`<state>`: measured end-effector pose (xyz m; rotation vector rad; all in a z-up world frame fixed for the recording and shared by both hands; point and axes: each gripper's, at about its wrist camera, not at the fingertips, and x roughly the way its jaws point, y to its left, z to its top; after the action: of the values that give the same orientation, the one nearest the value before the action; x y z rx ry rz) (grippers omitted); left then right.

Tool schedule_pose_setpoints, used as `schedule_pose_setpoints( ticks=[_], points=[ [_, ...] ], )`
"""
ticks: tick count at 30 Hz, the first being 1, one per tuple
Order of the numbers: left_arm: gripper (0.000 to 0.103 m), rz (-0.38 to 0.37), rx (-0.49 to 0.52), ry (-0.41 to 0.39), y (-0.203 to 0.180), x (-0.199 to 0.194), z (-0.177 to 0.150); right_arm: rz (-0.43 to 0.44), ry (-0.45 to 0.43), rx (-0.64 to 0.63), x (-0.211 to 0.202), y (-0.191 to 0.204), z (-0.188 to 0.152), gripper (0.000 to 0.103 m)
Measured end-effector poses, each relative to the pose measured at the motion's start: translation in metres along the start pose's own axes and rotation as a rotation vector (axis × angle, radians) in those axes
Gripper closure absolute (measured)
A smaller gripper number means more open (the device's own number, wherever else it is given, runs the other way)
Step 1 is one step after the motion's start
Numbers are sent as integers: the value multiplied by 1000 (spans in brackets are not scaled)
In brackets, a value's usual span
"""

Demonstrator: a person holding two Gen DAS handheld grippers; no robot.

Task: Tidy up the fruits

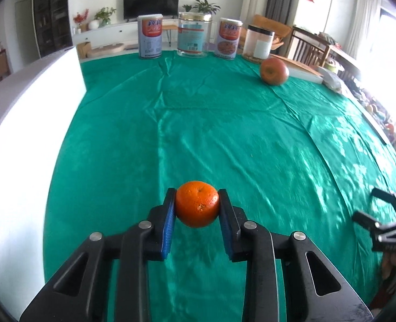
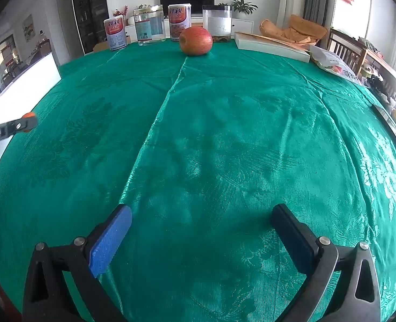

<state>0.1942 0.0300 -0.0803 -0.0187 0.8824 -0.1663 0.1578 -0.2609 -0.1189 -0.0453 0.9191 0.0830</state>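
Note:
My left gripper is shut on a small orange, its blue-lined pads pressing both sides, and the fruit hangs a little above the green tablecloth. A red apple rests on the cloth at the far right in the left wrist view; the right wrist view shows the apple straight ahead at the far edge. My right gripper stands open over bare cloth with nothing between its fingers. It also shows at the right edge as the right gripper. The left gripper with a sliver of orange peeks in at the left.
Two printed cans and two clear jars line the table's far edge. A flat white box and a plastic bag lie at the far right. A white board borders the left side.

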Motion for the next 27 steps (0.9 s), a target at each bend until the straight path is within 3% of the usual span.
schedule_pose_setpoints(
  ticks=[3,5,6,7,10,13,17,21,27],
  points=[
    [71,13,20,9,-4,-5,-22,-1,0,0,0,0,0,0],
    [63,37,23,24,-4,1,-30,-3,-1,2,0,0,0,0],
    [54,41,24,2,-4,-1,-32,-5,-1,4,0,-1,0,0],
    [34,60,25,2,-5,0,-32,-7,-1,6,0,-1,0,0],
    [13,109,11,38,-3,7,-31,-21,1,20,0,-2,0,0],
    [7,133,-9,46,-2,9,-30,3,15,12,2,-2,5,0],
    [2,141,-26,53,1,10,-32,126,56,-6,16,-11,46,0],
    [0,148,-35,55,3,11,-32,60,-46,-80,35,-12,123,0],
    [1,143,-38,56,5,12,-32,2,-29,-157,100,12,231,0]
  ],
)
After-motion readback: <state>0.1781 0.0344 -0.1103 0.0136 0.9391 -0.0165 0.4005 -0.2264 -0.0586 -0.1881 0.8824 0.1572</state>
